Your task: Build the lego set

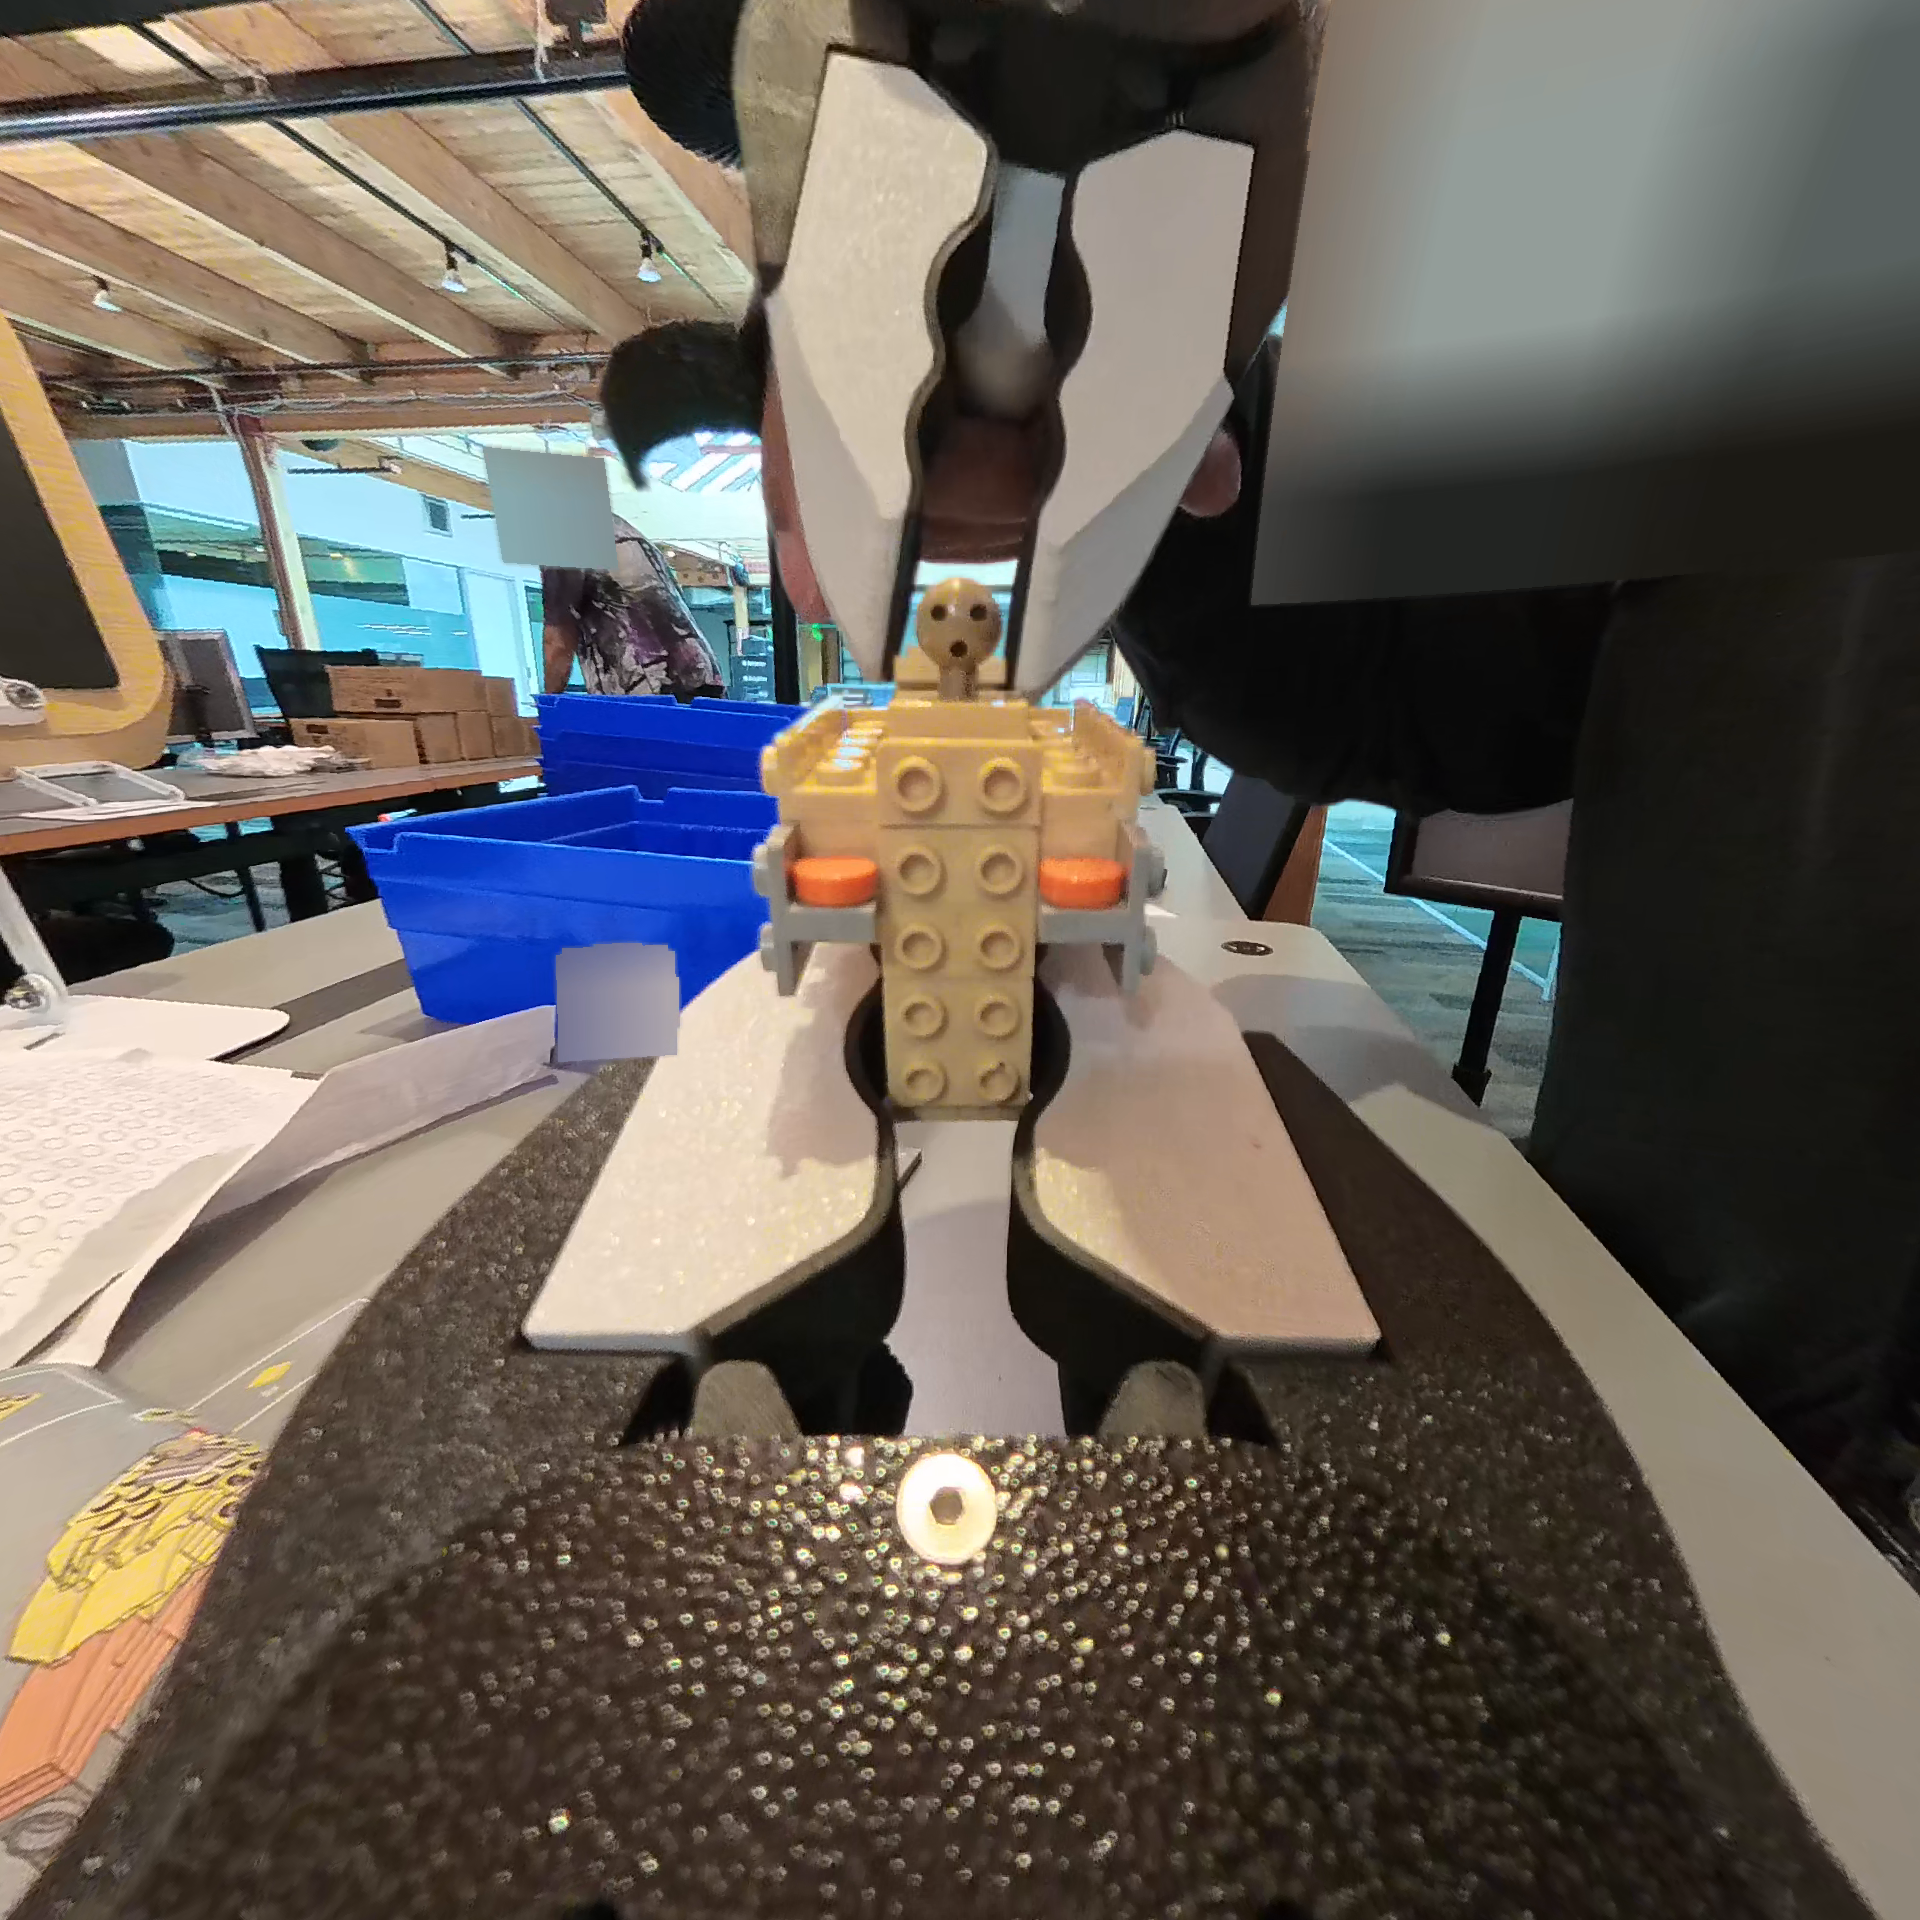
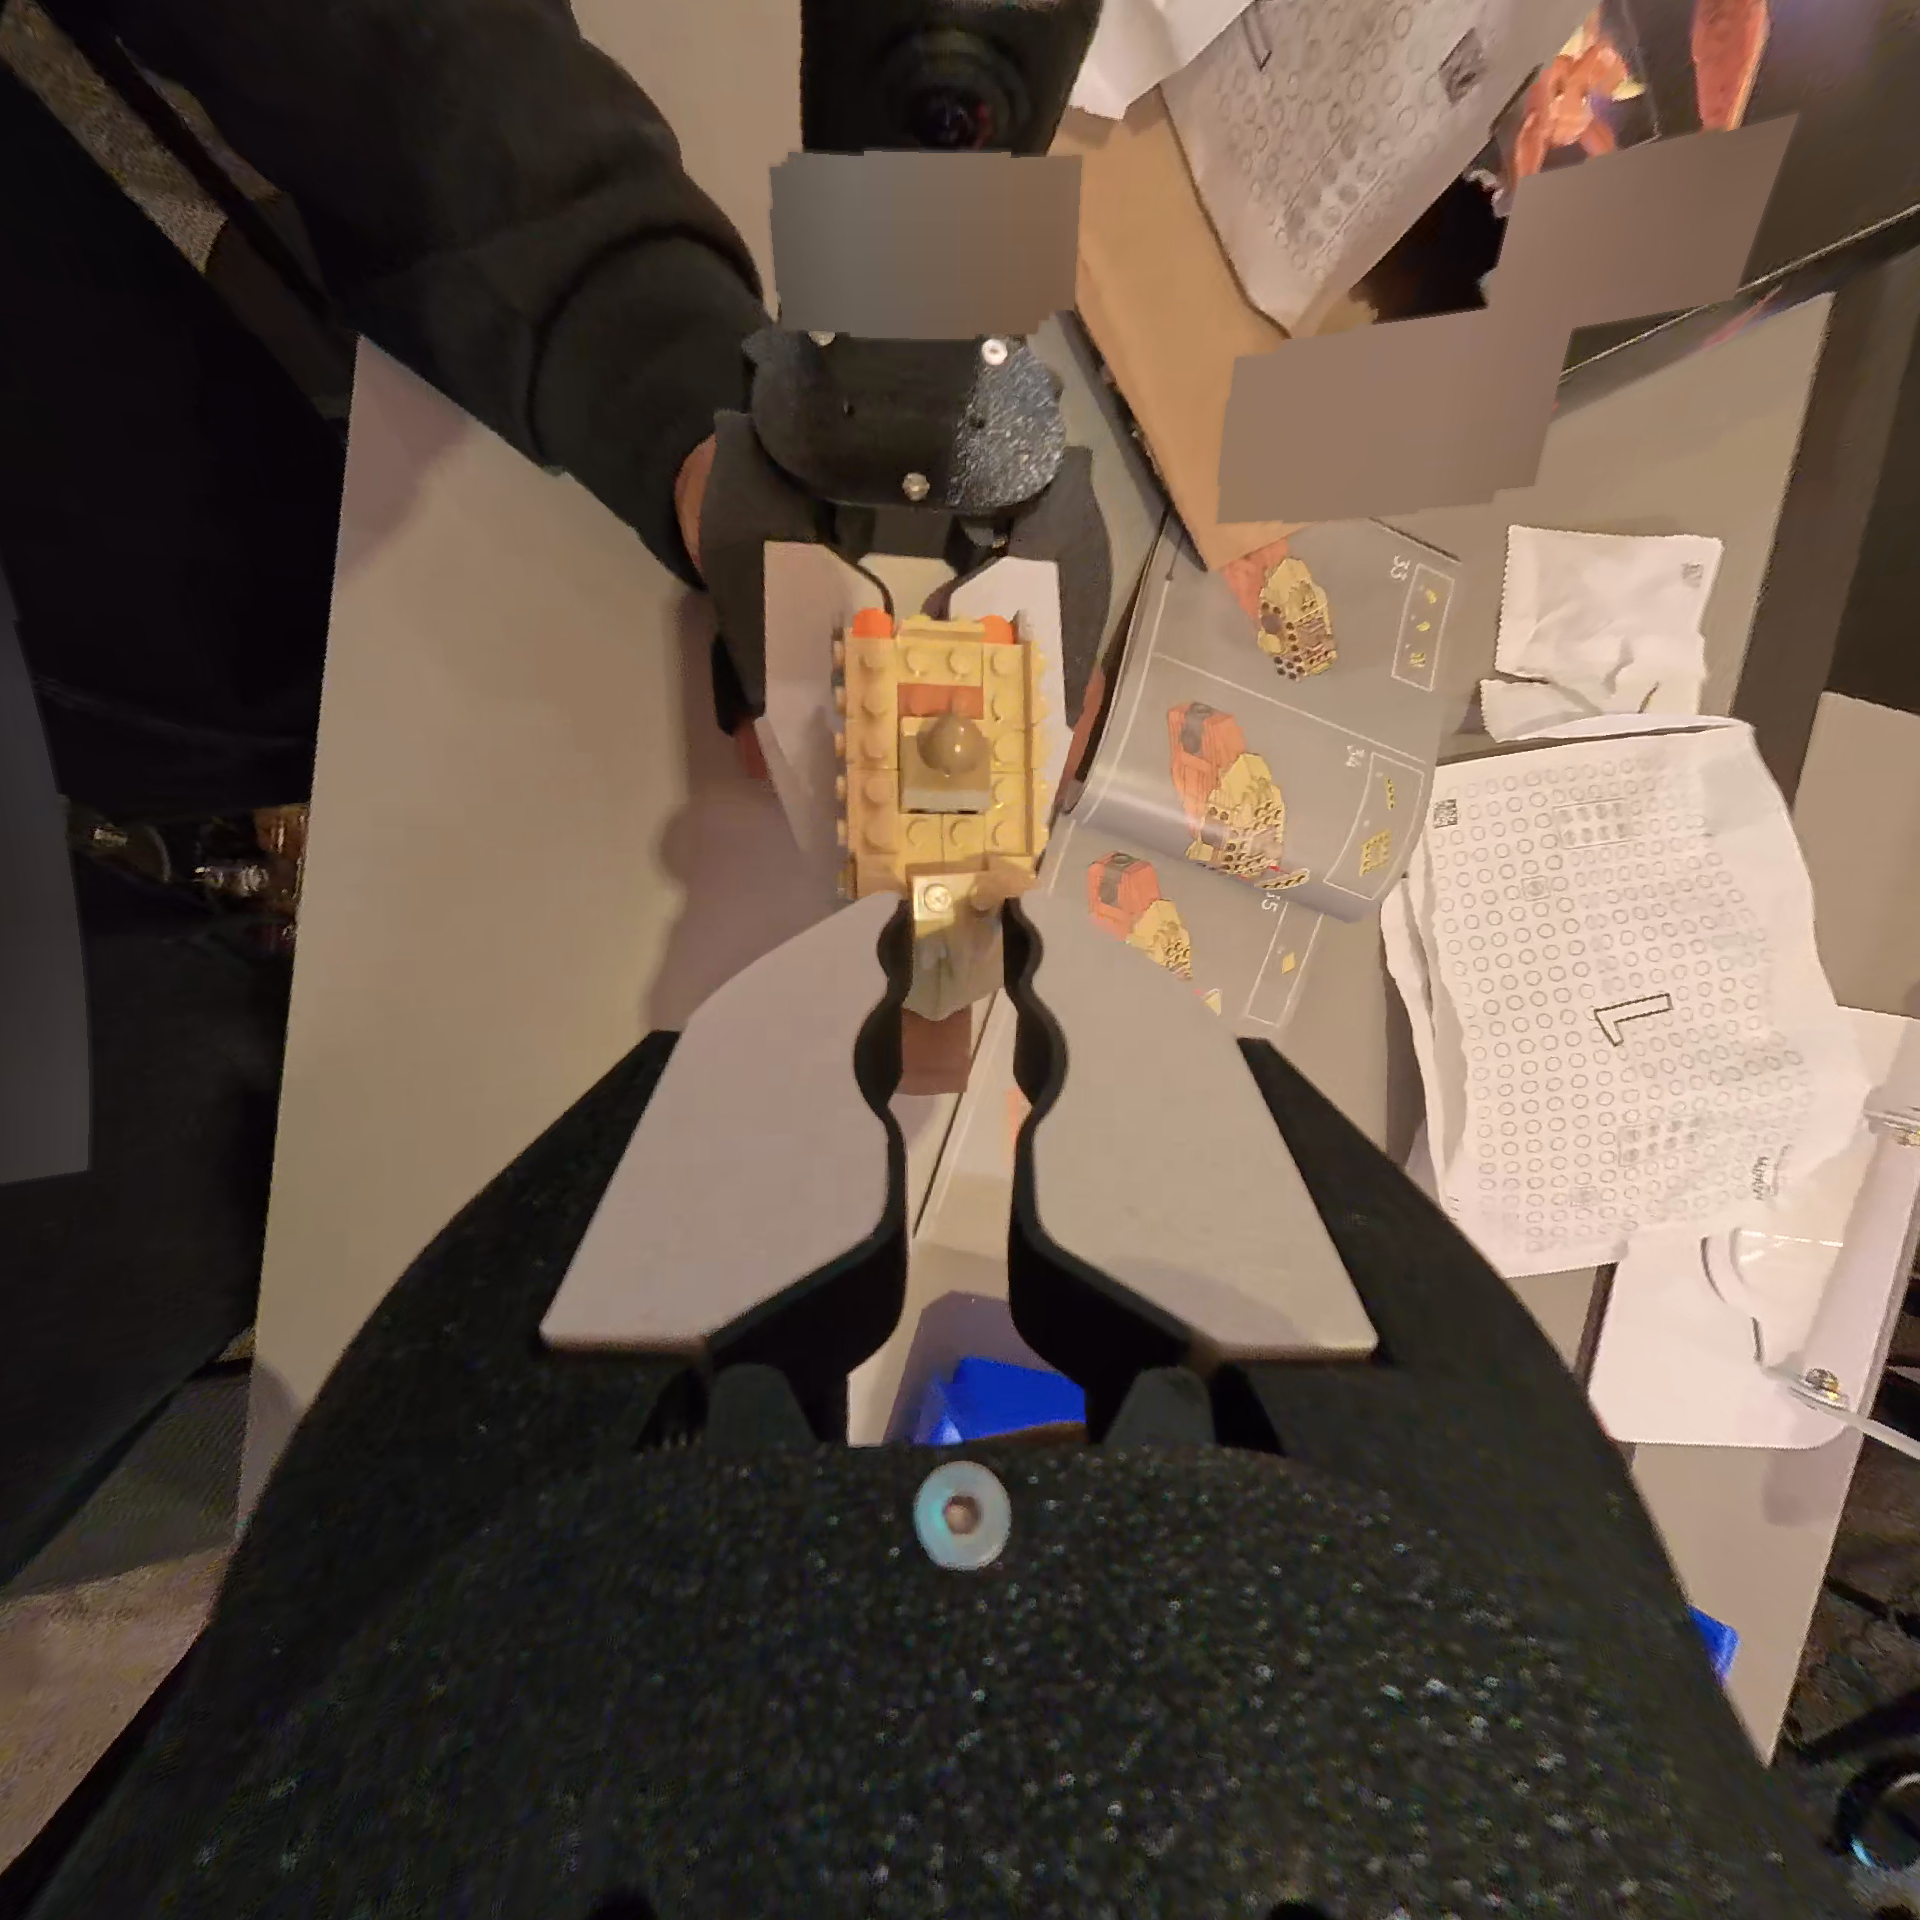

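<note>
Above the grey surface [image 2: 499,935], the left gripper [image 1: 958,1039] clamps the tan brick lego model [image 1: 956,831]; the right gripper [image 2: 951,914], pinching a small tan stud piece [image 2: 940,899], should press squarely down.

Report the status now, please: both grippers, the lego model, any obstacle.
Left gripper shut on tan lego model, held above the table. Right gripper above it, fingers shut on small tan piece at model's top. Nothing in the way.
</note>
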The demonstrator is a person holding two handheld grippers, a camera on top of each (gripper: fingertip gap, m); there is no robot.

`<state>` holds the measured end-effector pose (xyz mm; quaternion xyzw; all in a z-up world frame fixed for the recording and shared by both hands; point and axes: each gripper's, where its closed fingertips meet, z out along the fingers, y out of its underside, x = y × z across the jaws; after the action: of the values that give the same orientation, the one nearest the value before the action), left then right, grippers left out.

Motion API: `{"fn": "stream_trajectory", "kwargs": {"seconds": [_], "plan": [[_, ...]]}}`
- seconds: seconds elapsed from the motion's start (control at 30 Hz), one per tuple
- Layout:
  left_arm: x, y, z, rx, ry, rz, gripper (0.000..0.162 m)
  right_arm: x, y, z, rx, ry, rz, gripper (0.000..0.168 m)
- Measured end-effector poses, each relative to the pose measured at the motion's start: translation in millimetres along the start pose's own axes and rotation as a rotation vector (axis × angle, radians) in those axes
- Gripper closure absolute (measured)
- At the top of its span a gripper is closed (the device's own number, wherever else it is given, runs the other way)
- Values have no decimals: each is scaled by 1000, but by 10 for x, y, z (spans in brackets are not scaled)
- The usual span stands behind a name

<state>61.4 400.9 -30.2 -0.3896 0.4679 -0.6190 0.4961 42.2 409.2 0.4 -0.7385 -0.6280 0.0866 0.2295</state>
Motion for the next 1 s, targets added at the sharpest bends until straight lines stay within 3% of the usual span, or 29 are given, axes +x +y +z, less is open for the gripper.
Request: {"fn": "stream_trajectory", "kwargs": {"seconds": [1.0], "plan": [[53, -25, -21, 17, 34, 9, 144, -69, -64, 23, -84, -113, -2, 151]]}}
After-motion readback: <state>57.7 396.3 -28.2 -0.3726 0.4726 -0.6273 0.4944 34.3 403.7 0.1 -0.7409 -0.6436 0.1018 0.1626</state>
